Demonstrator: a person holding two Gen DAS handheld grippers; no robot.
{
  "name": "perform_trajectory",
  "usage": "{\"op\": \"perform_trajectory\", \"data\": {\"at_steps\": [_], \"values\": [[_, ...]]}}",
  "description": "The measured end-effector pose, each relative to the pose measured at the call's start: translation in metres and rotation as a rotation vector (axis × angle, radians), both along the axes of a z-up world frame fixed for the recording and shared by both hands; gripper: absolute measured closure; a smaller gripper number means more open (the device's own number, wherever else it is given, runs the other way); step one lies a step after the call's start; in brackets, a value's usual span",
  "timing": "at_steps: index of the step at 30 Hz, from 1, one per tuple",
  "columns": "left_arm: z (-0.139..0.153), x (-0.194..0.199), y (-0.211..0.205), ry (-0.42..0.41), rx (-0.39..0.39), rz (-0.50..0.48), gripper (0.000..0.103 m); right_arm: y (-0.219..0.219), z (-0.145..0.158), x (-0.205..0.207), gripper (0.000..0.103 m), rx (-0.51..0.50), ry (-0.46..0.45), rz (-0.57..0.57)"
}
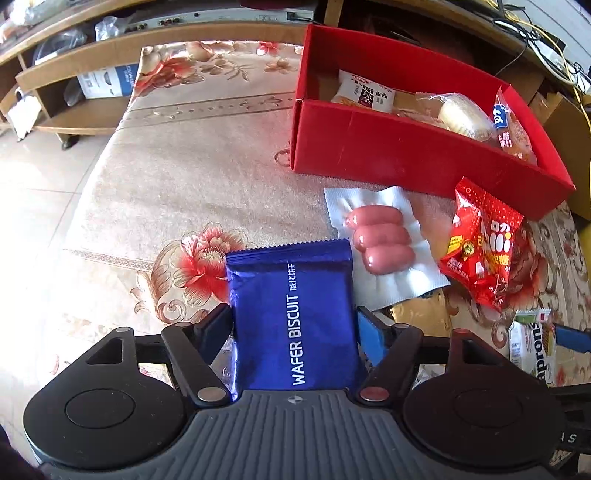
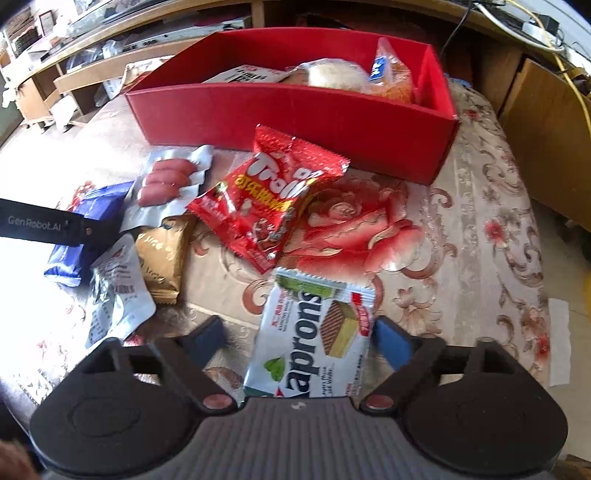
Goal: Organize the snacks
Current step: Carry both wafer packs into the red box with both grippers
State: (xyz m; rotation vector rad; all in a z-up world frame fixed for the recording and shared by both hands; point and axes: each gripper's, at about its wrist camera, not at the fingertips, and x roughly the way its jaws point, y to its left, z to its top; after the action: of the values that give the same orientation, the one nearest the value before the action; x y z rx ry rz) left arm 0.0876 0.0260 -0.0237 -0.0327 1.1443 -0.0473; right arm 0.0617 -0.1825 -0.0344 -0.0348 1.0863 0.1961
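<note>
My left gripper [image 1: 293, 317] has its pads against both long sides of a blue wafer biscuit pack [image 1: 291, 310], which lies on the floral cloth. In the right wrist view that blue pack [image 2: 103, 199] sits under the left gripper's finger [image 2: 55, 225]. My right gripper [image 2: 299, 323] stands open around a white Aprons wafer pack [image 2: 314, 339], with a gap at its left finger. The red box [image 1: 406, 155] [image 2: 295, 114] stands beyond and holds several wrapped snacks. A sausage pack [image 1: 380, 240] [image 2: 166, 181] and a red candy bag [image 1: 480, 251] [image 2: 266, 199] lie in front of it.
A gold pack [image 2: 162, 258] and a silver-white pouch [image 2: 118, 295] lie between the two grippers. Wooden shelves [image 1: 74, 110] stand behind the table at the left, above tiled floor. Cables [image 2: 535, 22] and a cardboard box [image 2: 546, 147] are at the right.
</note>
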Motion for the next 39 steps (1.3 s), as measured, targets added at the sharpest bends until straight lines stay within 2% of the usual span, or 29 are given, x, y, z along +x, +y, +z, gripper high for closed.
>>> {"op": "perform_trajectory", "data": {"at_steps": [1, 5, 8, 10, 12, 31, 39], "values": [[0.0, 0.0, 0.001, 0.0, 0.0, 0.0, 0.027, -0.001, -0.001, 0.001, 0.003, 0.014, 0.007, 0.004], [0.0, -0.001, 0.001, -0.001, 0.001, -0.005, 0.028, -0.005, 0.0, 0.002, 0.003, 0.034, 0.01, -0.017], [0.0, -0.002, 0.0, -0.004, 0.013, -0.018, 0.028, -0.002, 0.004, -0.001, 0.021, -0.025, -0.005, -0.028], [-0.001, -0.003, -0.002, -0.004, 0.023, -0.031, 0.028, -0.002, 0.007, -0.005, 0.04, -0.043, -0.021, -0.038], [-0.001, -0.005, -0.003, -0.004, 0.035, -0.041, 0.03, -0.006, 0.01, -0.007, 0.047, -0.035, -0.023, -0.052], [0.016, -0.019, -0.012, -0.044, -0.015, -0.083, 0.035, -0.005, 0.035, -0.021, 0.048, 0.003, -0.093, -0.075], [0.041, -0.026, -0.025, -0.106, -0.051, -0.116, 0.035, -0.005, 0.065, -0.025, 0.048, -0.034, -0.146, -0.105]]}}
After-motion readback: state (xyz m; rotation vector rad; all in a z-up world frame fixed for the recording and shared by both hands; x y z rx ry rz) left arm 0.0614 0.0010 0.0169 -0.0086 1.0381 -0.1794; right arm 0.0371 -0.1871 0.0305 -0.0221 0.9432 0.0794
